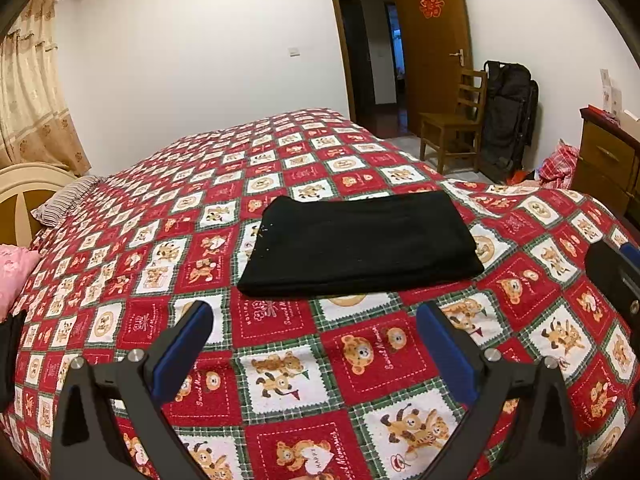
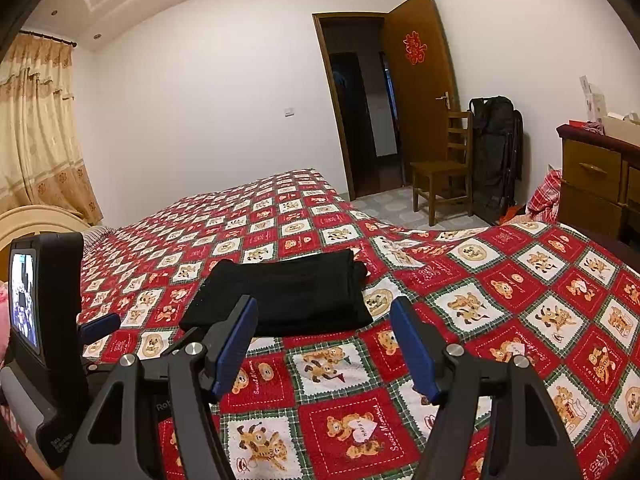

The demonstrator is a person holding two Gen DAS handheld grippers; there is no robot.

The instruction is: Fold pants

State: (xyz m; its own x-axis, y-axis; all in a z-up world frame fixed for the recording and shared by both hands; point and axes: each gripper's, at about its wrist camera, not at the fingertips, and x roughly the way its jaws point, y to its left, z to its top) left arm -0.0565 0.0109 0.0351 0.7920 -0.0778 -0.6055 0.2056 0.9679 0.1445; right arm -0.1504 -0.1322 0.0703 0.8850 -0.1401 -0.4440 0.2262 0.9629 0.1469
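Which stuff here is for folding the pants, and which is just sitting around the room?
For the job: black pants, folded on the bed cover; left tool and right tool, both open and empty.

Just lying about: wooden chair, black bag, dresser, striped pillow.

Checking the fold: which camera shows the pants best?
The left wrist view: the pants lie whole and unobstructed as a neat black rectangle on the bed. In the right wrist view a finger of the right gripper hides their near corner.

Right gripper (image 1: 616, 280) cut off at 3 o'clock edge; pink fabric (image 1: 14, 276) cropped at 9 o'clock; dresser-top items (image 2: 596, 112) unreadable.
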